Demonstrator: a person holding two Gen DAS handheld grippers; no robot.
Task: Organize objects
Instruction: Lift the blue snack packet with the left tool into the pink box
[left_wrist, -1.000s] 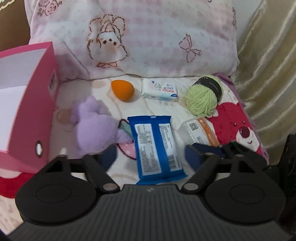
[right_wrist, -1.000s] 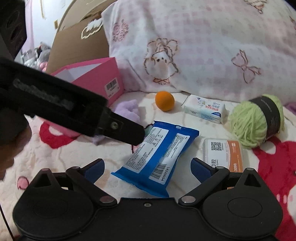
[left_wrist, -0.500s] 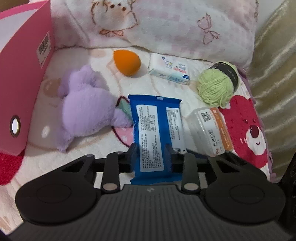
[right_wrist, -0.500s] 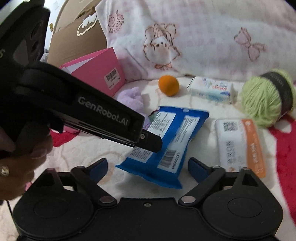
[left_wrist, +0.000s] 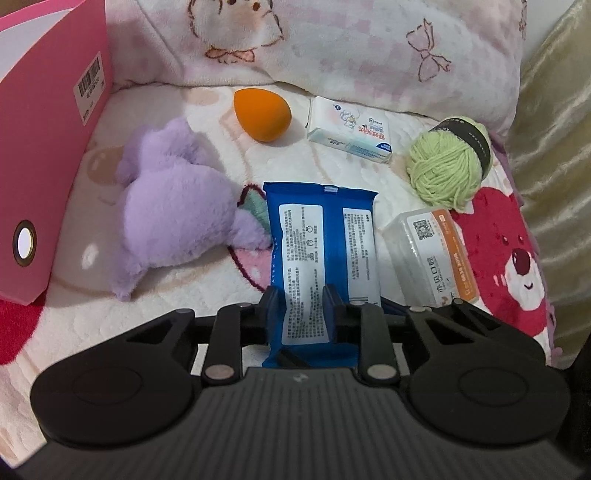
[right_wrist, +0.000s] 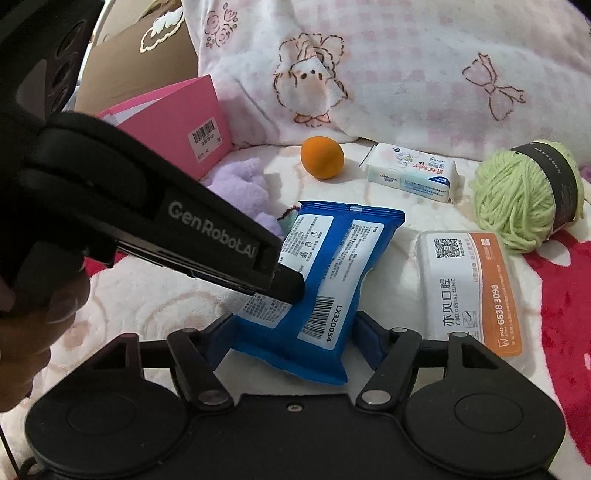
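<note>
A blue wipes pack (left_wrist: 321, 236) lies on the patterned blanket, label side up. My left gripper (left_wrist: 300, 300) is shut on the pack's near end, squeezing it into a narrow fold between the pads. In the right wrist view the same left gripper (right_wrist: 291, 288) comes in from the left and presses on the blue wipes pack (right_wrist: 332, 258). My right gripper (right_wrist: 291, 328) straddles the pack's near end. Its jaws are closing with the pack between them, and the right pad still stands slightly off the wrapper.
A pink file box (left_wrist: 40, 155) stands at the left beside a purple plush toy (left_wrist: 173, 218). An orange sponge egg (left_wrist: 263, 114), a white tissue pack (left_wrist: 351, 134), a green yarn ball (left_wrist: 448, 166) and a white-orange dental box (left_wrist: 436, 254) lie around the pack. A pillow (left_wrist: 351, 44) backs them.
My left gripper came down over the blue pack and shut on its near end. My right gripper's fingers have narrowed around the same pack, which now stands more tilted.
</note>
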